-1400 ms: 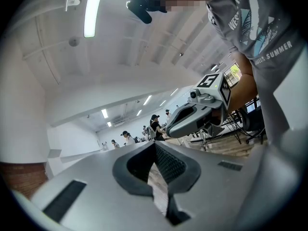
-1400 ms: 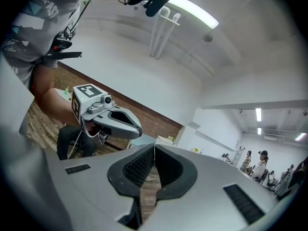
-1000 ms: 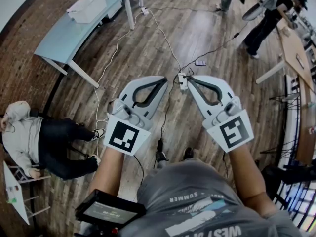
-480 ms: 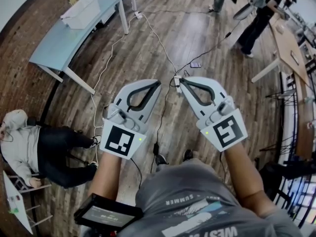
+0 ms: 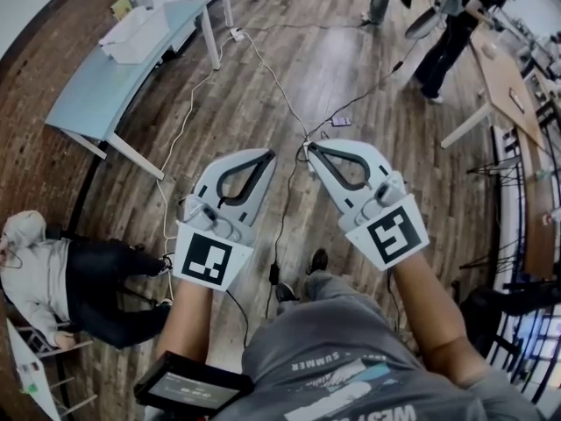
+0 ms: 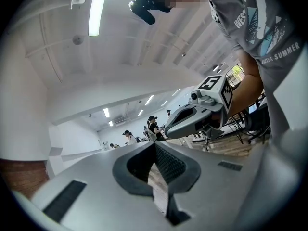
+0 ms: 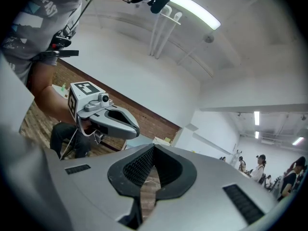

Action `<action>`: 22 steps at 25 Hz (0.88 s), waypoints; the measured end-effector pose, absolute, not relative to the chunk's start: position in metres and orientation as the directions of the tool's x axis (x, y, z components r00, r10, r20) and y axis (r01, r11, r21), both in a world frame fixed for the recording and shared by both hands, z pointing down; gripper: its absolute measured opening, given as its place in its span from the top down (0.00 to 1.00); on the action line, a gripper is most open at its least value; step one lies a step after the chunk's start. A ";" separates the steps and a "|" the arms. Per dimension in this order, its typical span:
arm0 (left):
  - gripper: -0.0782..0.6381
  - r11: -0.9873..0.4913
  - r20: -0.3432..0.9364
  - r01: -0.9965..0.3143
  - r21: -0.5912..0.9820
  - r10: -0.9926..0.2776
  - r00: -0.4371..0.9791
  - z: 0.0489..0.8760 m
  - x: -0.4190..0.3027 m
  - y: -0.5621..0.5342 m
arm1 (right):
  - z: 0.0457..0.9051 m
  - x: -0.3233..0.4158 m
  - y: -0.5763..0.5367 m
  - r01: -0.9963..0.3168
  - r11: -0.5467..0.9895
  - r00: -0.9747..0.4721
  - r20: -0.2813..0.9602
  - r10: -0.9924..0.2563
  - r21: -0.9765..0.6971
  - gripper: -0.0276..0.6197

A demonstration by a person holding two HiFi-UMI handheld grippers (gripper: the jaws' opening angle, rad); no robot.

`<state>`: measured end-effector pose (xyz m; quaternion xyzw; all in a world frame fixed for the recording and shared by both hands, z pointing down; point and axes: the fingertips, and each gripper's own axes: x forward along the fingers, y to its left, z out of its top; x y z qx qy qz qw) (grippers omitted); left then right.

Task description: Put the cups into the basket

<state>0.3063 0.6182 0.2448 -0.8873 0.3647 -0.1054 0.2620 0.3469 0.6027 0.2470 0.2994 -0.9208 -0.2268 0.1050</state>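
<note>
No cup and no basket shows in any view. In the head view my left gripper [image 5: 266, 155] and my right gripper [image 5: 309, 147] are held side by side above the wooden floor, tips pointing forward and leaning toward each other. Both are shut with nothing between the fingers. The left gripper view looks along its own closed jaws [image 6: 155, 144] at a white ceiling, with the right gripper [image 6: 169, 129] beside it. The right gripper view shows its own closed jaws [image 7: 153, 148] and the left gripper [image 7: 135, 129] to the left.
A pale blue table [image 5: 96, 99] with a white box [image 5: 133, 35] stands at the far left. Cables and a power strip [image 5: 289, 112] run across the floor ahead. A person sits on the floor [image 5: 61, 270] at left. Others stand far right [image 5: 447, 33] by a wooden table [image 5: 508, 73].
The view has slid forward over the floor, and one of my feet has stepped ahead. Both grippers stay shut and keep their side-by-side pose.
</note>
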 end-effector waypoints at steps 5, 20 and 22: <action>0.89 -0.586 0.002 -0.607 -0.537 -0.720 0.694 0.248 0.305 0.578 | 0.246 0.346 0.562 -0.501 0.721 -0.814 0.021 -0.580 0.479 0.94; 0.89 -0.524 0.026 -0.642 -0.559 -0.785 0.619 0.252 0.338 0.472 | 0.255 0.375 0.455 -0.424 0.780 -0.872 0.024 -0.489 0.461 0.94; 0.89 -0.508 0.021 -0.655 -0.559 -0.798 0.602 0.251 0.338 0.463 | 0.257 0.376 0.446 -0.414 0.782 -0.876 0.028 -0.481 0.465 0.94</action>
